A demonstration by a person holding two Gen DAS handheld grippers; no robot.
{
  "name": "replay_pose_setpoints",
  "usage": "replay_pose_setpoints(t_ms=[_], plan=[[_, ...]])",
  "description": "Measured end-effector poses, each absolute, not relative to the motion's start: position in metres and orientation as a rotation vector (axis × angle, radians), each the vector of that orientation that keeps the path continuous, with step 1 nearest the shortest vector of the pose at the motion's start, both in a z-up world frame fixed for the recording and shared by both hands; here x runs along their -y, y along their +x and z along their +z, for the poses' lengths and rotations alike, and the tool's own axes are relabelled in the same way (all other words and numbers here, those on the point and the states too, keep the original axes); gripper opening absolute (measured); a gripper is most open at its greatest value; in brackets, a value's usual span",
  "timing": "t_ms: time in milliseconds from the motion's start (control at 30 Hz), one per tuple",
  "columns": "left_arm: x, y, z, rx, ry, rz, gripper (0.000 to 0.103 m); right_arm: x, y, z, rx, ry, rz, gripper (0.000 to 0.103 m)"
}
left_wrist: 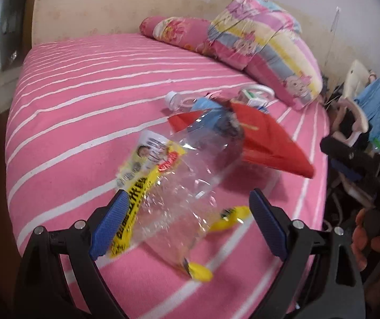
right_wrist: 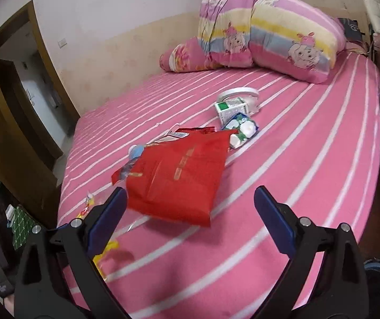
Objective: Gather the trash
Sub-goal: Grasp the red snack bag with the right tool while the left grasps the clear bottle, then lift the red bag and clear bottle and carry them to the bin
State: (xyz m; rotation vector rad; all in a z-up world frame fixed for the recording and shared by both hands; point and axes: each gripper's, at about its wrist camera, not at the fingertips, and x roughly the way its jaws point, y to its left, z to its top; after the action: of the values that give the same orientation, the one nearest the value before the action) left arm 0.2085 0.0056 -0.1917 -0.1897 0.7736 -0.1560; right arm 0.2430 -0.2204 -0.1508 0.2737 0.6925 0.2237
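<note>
Left gripper (left_wrist: pixel 187 207) spread wide around clear plastic wrapper (left_wrist: pixel 179 175) with yellow print, lying on pink striped bed (left_wrist: pixel 83 106), nothing pinched. Right gripper (right_wrist: pixel 190 207) spread wide, empty, near red bag (right_wrist: pixel 179 172) mid-bed (carton (right_wrist: pixel 229 107) and plastic bottle (left_wrist: pixel 175 101) beyond)

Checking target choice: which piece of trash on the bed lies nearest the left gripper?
The clear plastic wrapper with yellow print, lying between the open left gripper; the red bag lies farther.
</note>
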Motion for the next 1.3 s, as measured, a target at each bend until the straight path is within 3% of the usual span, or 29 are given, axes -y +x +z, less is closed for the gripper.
replay_pose_setpoints(t_ms=[167, 200, 233, 300, 400, 500, 600, 767, 1000, 1300], plan=[[-0.005, 0.226, -0.205, -0.815, -0.175, -0.169, 0.087, 0.210, 0.278, -0.169, -0.742, 0.242, 0.232, 0.095], [-0.005, 0.227, -0.207, -0.825, -0.175, -0.171, 0.085, 0.208, 0.284, -0.173, -0.755, 0.234, 0.231, 0.093], [-0.004, 0.228, -0.209, -0.833, -0.171, -0.168, 0.077, 0.207, 0.288, -0.176, -0.761, 0.231, 0.231, 0.091], [-0.005, 0.230, -0.212, -0.846, -0.171, -0.167, 0.074, 0.206, 0.296, -0.182, -0.787, 0.239, 0.251, 0.078], [-0.005, 0.233, -0.213, -0.858, -0.170, -0.167, 0.071, 0.205, 0.299, -0.186, -0.796, 0.230, 0.255, 0.071], [-0.002, 0.232, -0.214, -0.863, -0.143, -0.161, 0.068, 0.206, 0.298, -0.184, -0.795, 0.229, 0.258, 0.050], [-0.002, 0.229, -0.213, -0.869, -0.143, -0.164, 0.067, 0.211, 0.295, -0.183, -0.791, 0.248, 0.261, 0.036], [-0.011, 0.220, -0.207, -0.852, -0.211, -0.170, 0.063, 0.210, 0.283, -0.171, -0.742, 0.233, 0.275, 0.020], [-0.028, 0.190, -0.186, -0.775, -0.298, -0.173, 0.059, 0.209, 0.265, -0.148, -0.629, 0.197, 0.289, 0.011], [-0.039, 0.159, -0.153, -0.657, -0.360, -0.169, 0.059, 0.209, 0.227, -0.111, -0.500, 0.175, 0.299, 0.009]])
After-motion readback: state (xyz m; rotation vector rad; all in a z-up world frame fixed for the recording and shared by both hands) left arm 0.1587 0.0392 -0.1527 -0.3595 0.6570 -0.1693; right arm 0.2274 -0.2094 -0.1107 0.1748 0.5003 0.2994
